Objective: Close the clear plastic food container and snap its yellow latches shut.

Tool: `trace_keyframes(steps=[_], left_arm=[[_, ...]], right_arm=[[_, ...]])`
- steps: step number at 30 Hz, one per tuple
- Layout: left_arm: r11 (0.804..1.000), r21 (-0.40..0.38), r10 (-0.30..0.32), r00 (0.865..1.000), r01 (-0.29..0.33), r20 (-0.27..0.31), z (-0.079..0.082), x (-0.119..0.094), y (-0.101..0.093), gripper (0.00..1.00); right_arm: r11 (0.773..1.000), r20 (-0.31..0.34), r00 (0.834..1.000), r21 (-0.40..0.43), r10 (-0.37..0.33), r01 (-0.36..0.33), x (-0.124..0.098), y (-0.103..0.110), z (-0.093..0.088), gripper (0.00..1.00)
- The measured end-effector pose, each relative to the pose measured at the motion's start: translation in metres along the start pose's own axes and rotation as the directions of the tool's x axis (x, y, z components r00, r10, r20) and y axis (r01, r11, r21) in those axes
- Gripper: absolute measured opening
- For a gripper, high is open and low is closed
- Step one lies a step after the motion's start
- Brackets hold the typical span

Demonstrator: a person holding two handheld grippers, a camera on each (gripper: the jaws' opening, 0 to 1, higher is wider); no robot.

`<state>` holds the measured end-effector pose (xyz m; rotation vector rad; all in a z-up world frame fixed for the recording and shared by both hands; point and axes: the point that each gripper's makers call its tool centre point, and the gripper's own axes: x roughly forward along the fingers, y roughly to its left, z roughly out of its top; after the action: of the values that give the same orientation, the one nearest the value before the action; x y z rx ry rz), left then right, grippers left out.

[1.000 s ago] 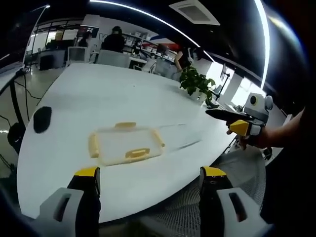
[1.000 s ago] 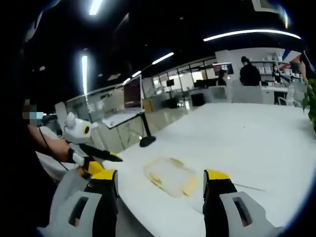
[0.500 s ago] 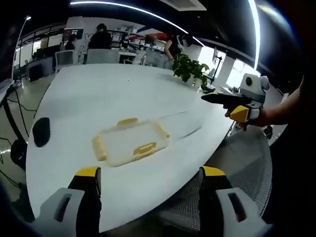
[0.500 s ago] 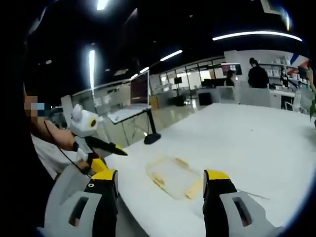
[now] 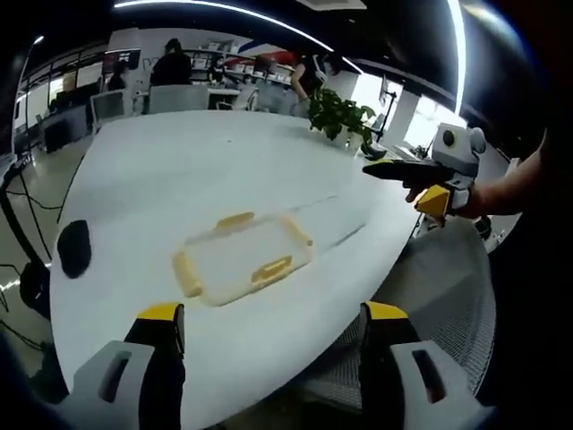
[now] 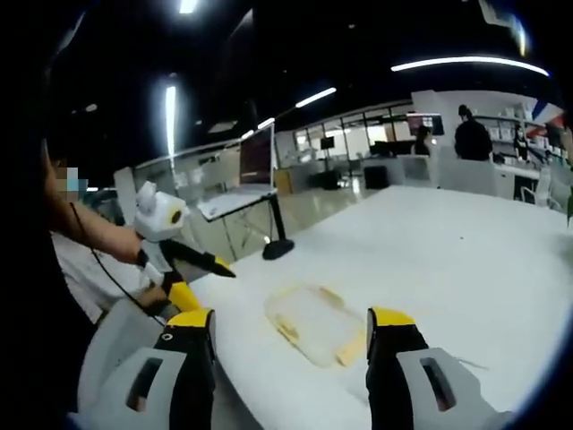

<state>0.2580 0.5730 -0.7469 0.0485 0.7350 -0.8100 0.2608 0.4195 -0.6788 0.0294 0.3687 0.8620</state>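
The container (image 5: 243, 260) lies flat on the white desk (image 5: 170, 170), near the edge closest to the person, lid on, with yellow latches (image 5: 271, 268) along its sides. In the left gripper view one latch faces the camera, another (image 5: 235, 219) sits on the far side, and one lies at each short end. In the right gripper view the container (image 6: 315, 322) shows between the two jaws, further out on the desk (image 6: 448, 251), apart from them.

The left hand-held gripper (image 5: 273, 327) hovers off the desk edge, its jaws spread wide with nothing between them; it touches nothing. The right hand-held gripper (image 6: 291, 331) is likewise released, jaws well apart and empty, held above the desk short of the container.

Each comes into the other's view: the right one (image 5: 398, 172) at the right of the left gripper view, held in a hand (image 5: 466, 202) above the desk's edge, well apart from the container; the left one (image 6: 201, 262) at the left of the right gripper view, also off the desk edge.

A dark oval thing (image 5: 73, 248) lies on the desk to the container's left, well apart. A plant (image 5: 340, 115) stands at the far side. A mesh chair (image 5: 430, 305) sits below the desk edge. A monitor (image 6: 255, 161) on a stand rises beyond the desk, and people (image 6: 472, 139) sit at desks in the background
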Motion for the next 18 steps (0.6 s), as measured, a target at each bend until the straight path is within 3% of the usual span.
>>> trace_keyframes(steps=[11, 18], left_arm=[[1.0, 0.024, -0.017, 1.0, 0.017, -0.005, 0.006, 0.002, 0.008, 0.77], [0.998, 0.054, -0.033, 0.999, 0.035, -0.036, 0.005, 0.005, 0.011, 0.77]], right_arm=[[1.0, -0.02, 1.0, -0.021, 0.021, -0.021, 0.008, -0.004, -0.002, 0.68], [0.999, -0.035, 0.999, -0.032, 0.025, -0.026, 0.011, -0.007, -0.003, 0.69]])
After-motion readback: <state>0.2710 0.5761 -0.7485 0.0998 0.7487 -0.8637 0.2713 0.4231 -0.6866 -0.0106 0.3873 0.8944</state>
